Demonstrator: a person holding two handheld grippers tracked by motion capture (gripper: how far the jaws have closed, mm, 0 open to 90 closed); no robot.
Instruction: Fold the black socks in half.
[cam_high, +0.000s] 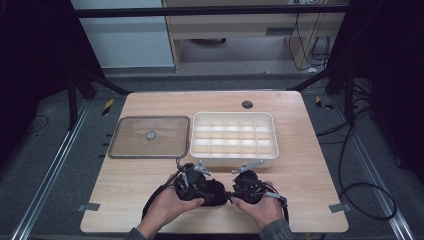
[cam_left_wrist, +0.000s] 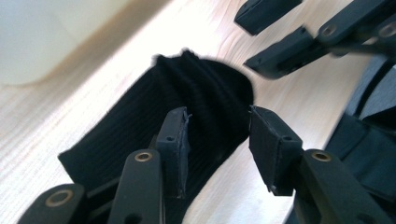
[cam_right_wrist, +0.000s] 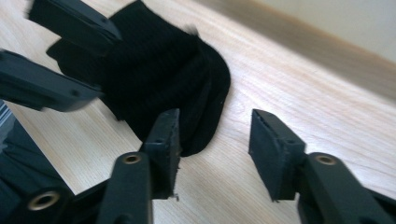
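Note:
A black ribbed sock (cam_high: 216, 193) lies bunched on the wooden table (cam_high: 310, 165) near its front edge, between my two grippers. In the left gripper view my left gripper (cam_left_wrist: 219, 122) is open, its jaws straddling the end of the sock (cam_left_wrist: 205, 98) without pinching it. My right gripper (cam_right_wrist: 215, 119) is open too; its left jaw hangs over the sock's rounded edge (cam_right_wrist: 159, 79) and its right jaw is over bare wood. In the high view the left gripper (cam_high: 192, 180) and right gripper (cam_high: 247, 181) face each other, each held by a hand.
Just behind the grippers stands a white box (cam_high: 233, 137) divided into several compartments. A flat clear lid (cam_high: 150, 136) with a centre knob lies to its left. A dark round grommet (cam_high: 247, 104) sits near the table's far edge.

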